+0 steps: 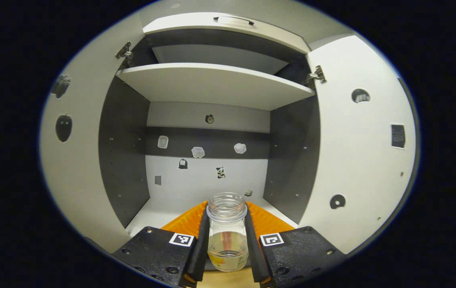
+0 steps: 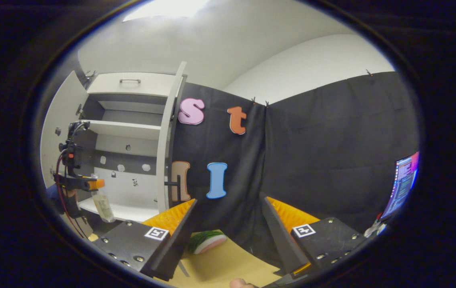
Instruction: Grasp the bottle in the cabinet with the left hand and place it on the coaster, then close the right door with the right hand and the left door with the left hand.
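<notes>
A clear glass bottle (image 1: pixel 228 236) with a wide open mouth and a little liquid at the bottom sits between the fingers of my left gripper (image 1: pixel 227 208), which is shut on its body. It is held just in front of the cabinet's lower shelf (image 1: pixel 160 212). Both white doors stand open, the left door (image 1: pixel 76 160) and the right door (image 1: pixel 356 160). In the right gripper view the left gripper (image 2: pixel 92 185) holds the bottle (image 2: pixel 103 206) before the open cabinet (image 2: pixel 128 132). My right gripper (image 2: pixel 229 200) is open and holds nothing, above a pink, green-rimmed coaster-like pad (image 2: pixel 208 242).
The cabinet has an upper shelf (image 1: pixel 216 82) and small stickers on its back wall. The right door (image 2: pixel 168 152) shows edge-on. A wooden table (image 2: pixel 220 268) lies under my right gripper. A lit monitor (image 2: pixel 402 184) stands far right.
</notes>
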A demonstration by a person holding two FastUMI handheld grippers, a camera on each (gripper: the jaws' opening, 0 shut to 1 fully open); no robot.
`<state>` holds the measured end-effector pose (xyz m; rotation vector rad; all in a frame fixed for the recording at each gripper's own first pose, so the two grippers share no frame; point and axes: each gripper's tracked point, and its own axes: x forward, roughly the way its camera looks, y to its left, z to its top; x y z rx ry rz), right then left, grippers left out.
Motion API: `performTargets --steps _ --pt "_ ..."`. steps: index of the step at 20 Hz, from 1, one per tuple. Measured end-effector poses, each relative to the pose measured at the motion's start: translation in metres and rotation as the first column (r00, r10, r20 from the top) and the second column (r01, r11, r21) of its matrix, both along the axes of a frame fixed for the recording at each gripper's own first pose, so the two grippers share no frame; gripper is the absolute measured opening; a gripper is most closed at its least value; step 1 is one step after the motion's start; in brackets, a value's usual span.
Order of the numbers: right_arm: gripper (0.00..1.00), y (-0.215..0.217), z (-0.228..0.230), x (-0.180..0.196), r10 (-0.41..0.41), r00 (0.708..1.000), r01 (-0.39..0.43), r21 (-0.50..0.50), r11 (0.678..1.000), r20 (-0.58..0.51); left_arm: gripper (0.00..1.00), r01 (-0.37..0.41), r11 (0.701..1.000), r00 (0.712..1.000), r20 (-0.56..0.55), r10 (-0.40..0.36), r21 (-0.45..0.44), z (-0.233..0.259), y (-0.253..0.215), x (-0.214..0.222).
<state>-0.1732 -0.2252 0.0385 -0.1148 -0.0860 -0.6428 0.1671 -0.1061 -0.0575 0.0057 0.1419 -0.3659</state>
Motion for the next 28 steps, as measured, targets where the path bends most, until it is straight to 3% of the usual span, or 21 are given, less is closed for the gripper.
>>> performTargets --steps 7,11,14,15,16,19,22,24,28 --pt "0.97 -0.007 0.012 0.046 0.093 0.995 -0.092 -0.058 0.994 0.020 0.43 -0.018 1.000 1.000 0.001 0.018 0.002 -0.035 0.032 -0.093" --pt "0.92 -0.012 0.029 0.064 0.135 0.990 -0.130 -0.099 0.987 0.047 0.46 -0.038 0.999 0.999 -0.030 0.038 0.003 -0.088 0.046 -0.132" --pt "0.96 -0.020 0.037 0.071 0.155 0.986 -0.146 -0.131 0.980 0.059 0.48 -0.017 0.999 0.999 -0.042 0.018 0.037 -0.128 0.048 -0.157" --pt "1.00 -0.021 0.038 0.073 0.160 0.985 -0.151 -0.138 0.979 0.059 0.44 -0.004 0.999 0.998 -0.066 0.006 0.035 -0.142 0.047 -0.166" --pt "0.96 -0.022 0.038 0.074 0.160 0.985 -0.150 -0.148 0.978 0.058 0.46 0.014 1.000 0.996 -0.085 -0.013 0.012 -0.153 0.044 -0.174" --pt "0.96 -0.023 0.040 0.072 0.173 0.983 -0.161 -0.161 0.974 0.060 0.47 0.040 0.998 0.992 -0.121 -0.045 -0.049 -0.187 0.036 -0.191" --pt "0.96 -0.020 0.037 0.069 0.201 0.978 -0.191 -0.148 0.970 0.051 0.44 0.032 0.999 0.984 -0.173 -0.032 -0.003 -0.231 0.038 -0.204" --pt "0.92 -0.022 0.035 0.062 0.202 0.979 -0.194 -0.152 0.969 0.040 0.48 0.031 0.999 0.977 -0.214 -0.028 0.011 -0.257 0.039 -0.210" --pt "0.95 -0.023 0.035 0.050 0.207 0.978 -0.201 -0.159 0.967 0.022 0.48 0.010 0.999 0.966 -0.260 -0.002 0.031 -0.296 0.041 -0.208"
